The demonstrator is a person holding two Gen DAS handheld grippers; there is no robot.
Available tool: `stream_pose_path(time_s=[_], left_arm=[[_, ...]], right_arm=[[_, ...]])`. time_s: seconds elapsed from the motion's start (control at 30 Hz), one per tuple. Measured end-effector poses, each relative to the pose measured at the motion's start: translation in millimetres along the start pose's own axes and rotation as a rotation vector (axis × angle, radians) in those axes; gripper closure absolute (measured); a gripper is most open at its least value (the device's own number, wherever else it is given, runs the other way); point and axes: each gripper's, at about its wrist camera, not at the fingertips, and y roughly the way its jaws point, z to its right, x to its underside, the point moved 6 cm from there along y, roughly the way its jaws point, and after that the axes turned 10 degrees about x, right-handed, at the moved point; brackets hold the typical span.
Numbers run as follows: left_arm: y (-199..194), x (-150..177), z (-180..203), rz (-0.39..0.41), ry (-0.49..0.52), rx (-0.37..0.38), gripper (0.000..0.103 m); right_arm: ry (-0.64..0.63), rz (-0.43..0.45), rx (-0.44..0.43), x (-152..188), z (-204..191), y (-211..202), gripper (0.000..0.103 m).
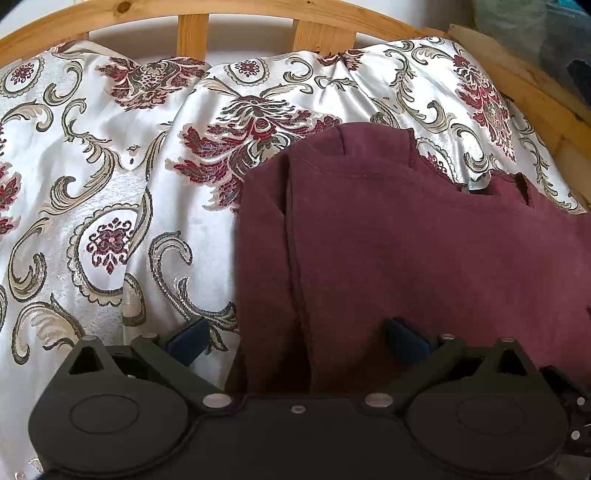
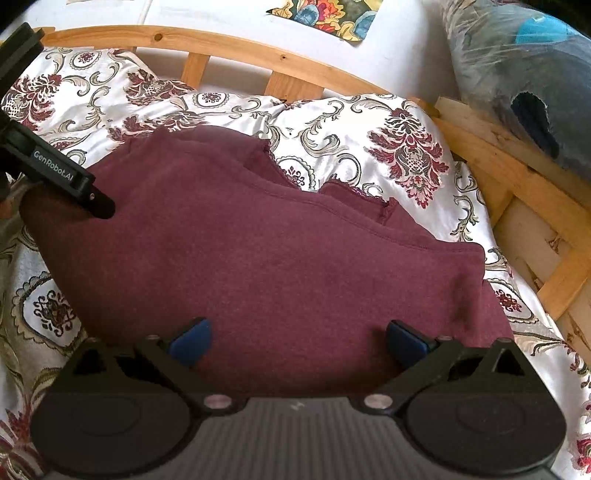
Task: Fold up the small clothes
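A maroon garment [image 1: 406,240] lies folded on the patterned bedspread [image 1: 92,184], with a lace-trimmed edge at its far side. My left gripper [image 1: 295,339] stands open over the garment's left edge; one blue pad [image 1: 188,339] is above the bedspread, the other over the cloth. In the right wrist view the same maroon garment [image 2: 277,251] fills the middle. My right gripper [image 2: 299,341] is open just above its near part, with nothing between the blue pads. The left gripper's black body [image 2: 55,173] shows at the garment's left end.
A wooden slatted bed frame [image 2: 221,48] curves round the far and right sides. A plastic-wrapped bundle [image 2: 524,81] sits beyond the frame at the right. A colourful floral cloth [image 2: 332,14] lies on the white surface behind. The bedspread is wrinkled to the left of the garment.
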Motion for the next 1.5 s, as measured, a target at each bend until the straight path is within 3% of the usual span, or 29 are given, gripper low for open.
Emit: stream_pose_path(time_s=[0.5,0.77,1.13,1.2,1.27,1.5], left_arm=[[2.0,-1.7,-2.4,0.004,0.016,0.019,0.001],[-2.9,-1.3,1.5,0.011,0.011,0.053,0.014],[1.2,-4.3,-2.5,-0.016,-0.028,0.074,0.014],[-0.6,-6.0,-2.3,-0.018,-0.049,0.080,0.024],[-5.8,-8.4,1.4,-0.010,-0.073,0.108,0.049],[-20.5,-22.3,7.3,0.014,-0.127,0.063,0.079]], right_arm=[[-0.003,0.001,0.003,0.0,-0.9,-0.4,0.000],[-0.016,0.006,0.009,-0.2,-2.0,-1.1,0.000],[-0.014,0.004,0.009,0.1,-2.1,-1.2,0.000],[-0.014,0.004,0.009,0.1,-1.7,-1.0,0.000],[-0.014,0.003,0.009,0.2,-2.2,-1.3,0.000],[-0.012,-0.003,0.005,-0.8,-1.8,-1.1,0.000]])
